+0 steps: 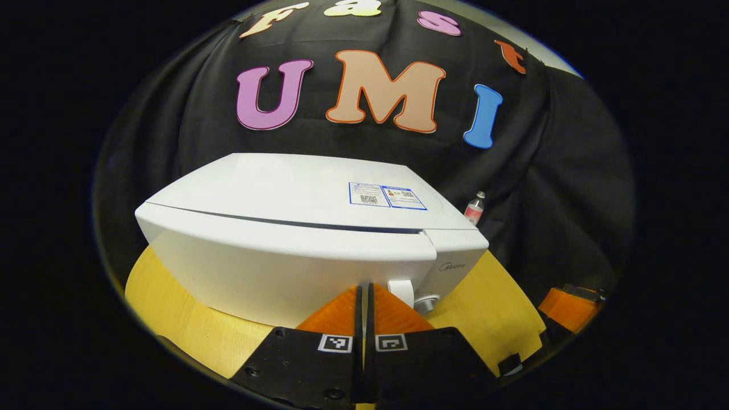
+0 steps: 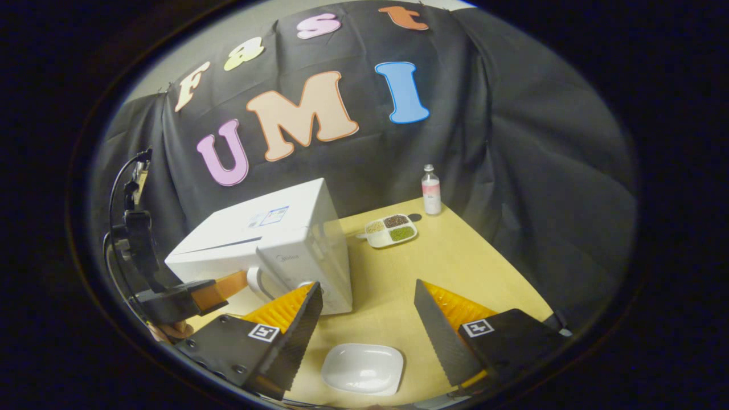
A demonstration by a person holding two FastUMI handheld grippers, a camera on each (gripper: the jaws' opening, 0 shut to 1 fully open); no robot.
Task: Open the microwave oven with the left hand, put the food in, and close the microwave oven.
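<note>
In the left gripper view, the left gripper [image 1: 364, 296], fingers pressed together, points at the handle [image 1: 402, 289] of the shut microwave [image 1: 285, 228], near the table [image 1: 490, 307] edge.

In the right gripper view, the right gripper [image 2: 367, 319] hangs spread wide over a white dish [image 2: 363, 369]; bare tabletop runs back to a divided tray [image 2: 390, 229] and bottle [image 2: 430, 190]. The microwave's door faces the near edge.

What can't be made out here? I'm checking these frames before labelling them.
- Microwave interior: the shut door hides it in both views.
- Handle: the left hand-held gripper partly covers it in the left gripper view.
- Bottle label: too small.
- Divided tray contents: too small to identify.
- White dish: the right hand-held gripper crops its edges.
</note>
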